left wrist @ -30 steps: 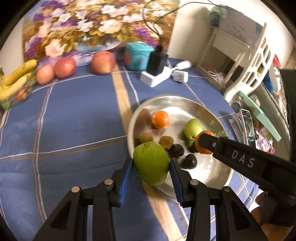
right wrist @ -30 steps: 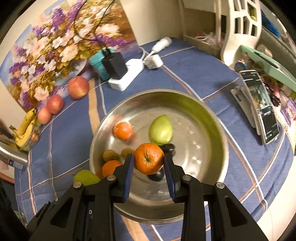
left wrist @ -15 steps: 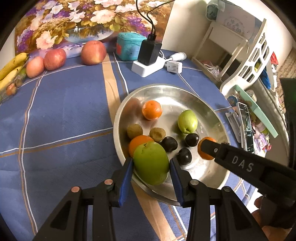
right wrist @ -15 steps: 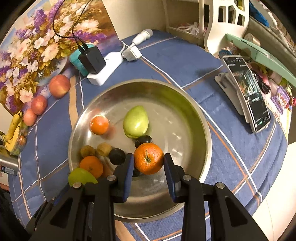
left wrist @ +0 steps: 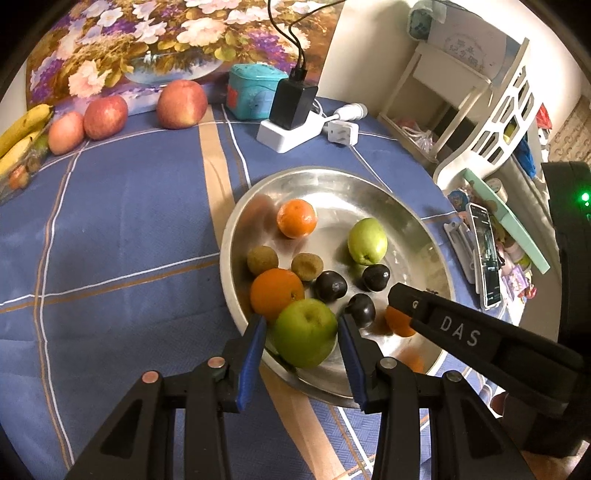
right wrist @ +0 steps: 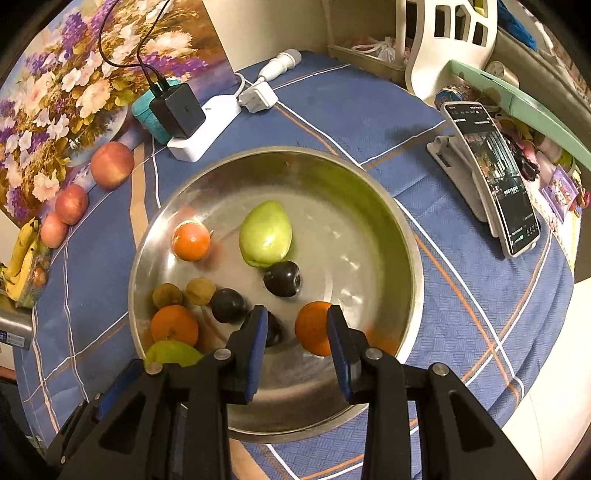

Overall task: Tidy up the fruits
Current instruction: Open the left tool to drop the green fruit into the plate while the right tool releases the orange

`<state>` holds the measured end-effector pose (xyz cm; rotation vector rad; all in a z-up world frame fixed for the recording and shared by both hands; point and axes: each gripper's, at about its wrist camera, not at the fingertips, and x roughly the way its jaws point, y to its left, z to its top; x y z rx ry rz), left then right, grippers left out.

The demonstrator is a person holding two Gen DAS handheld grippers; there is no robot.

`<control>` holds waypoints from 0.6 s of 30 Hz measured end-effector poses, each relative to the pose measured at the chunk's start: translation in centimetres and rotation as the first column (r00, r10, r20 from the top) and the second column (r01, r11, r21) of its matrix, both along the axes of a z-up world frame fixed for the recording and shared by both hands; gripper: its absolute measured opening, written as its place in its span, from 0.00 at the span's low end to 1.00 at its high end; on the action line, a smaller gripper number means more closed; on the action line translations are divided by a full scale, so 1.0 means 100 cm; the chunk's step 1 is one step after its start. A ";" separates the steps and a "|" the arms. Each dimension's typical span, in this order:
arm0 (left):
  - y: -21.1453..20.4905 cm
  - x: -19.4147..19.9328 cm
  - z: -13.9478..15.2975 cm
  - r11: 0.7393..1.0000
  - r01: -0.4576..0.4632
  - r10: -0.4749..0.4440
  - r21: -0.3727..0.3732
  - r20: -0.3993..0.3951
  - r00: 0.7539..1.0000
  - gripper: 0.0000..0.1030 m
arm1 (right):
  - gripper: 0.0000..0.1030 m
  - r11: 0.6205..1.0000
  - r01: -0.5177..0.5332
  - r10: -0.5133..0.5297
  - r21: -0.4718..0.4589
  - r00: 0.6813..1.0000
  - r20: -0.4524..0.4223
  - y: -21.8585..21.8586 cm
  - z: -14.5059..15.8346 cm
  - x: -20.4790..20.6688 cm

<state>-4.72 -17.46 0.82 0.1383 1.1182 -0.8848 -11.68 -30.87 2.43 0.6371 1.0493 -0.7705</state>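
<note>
**Steel bowl (right wrist: 402,229) nearly filled as two more fruits arrived**

It already held two oranges, a pear, plums and kiwis. The left gripper (left wrist: 301,334) clasped a green apple (left wrist: 304,332) over the near rim; the right gripper (right wrist: 293,326) stood slack, its orange (right wrist: 312,326) apparently resting inside. Three red apples (left wrist: 181,103) and bananas (left wrist: 22,129) waited on the cloth.

I see a counter (left wrist: 110,229) under a blue cloth with white and tan stripes. A floral painting (left wrist: 147,44) leans at its far edge against a cream wall (right wrist: 266,29). Beyond stands a white cut-out chair (left wrist: 491,122) and, I think, a small white shelf unit (left wrist: 443,81). Lighting is warm.
</note>
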 end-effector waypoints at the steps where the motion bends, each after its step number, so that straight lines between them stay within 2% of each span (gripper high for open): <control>1: 0.000 0.000 0.000 1.000 0.000 0.000 0.001 0.002 1.000 0.43 | 0.34 1.000 -0.002 0.002 -0.001 1.000 0.002 0.000 0.000 0.000; 11: 0.016 0.014 0.004 0.996 -0.086 0.086 -0.012 -0.020 0.996 0.44 | 0.34 1.000 -0.018 0.018 -0.010 0.999 0.033 0.002 0.006 0.001; 15: 0.026 0.023 -0.004 0.984 -0.168 0.170 0.064 -0.017 0.985 0.49 | 0.34 0.999 -0.042 0.042 -0.009 0.998 0.037 0.006 0.007 0.004; 18: 0.038 0.034 -0.014 0.954 -0.257 0.262 0.153 -0.010 0.965 0.52 | 0.34 0.997 -0.082 0.082 -0.012 0.996 0.030 0.011 0.006 0.011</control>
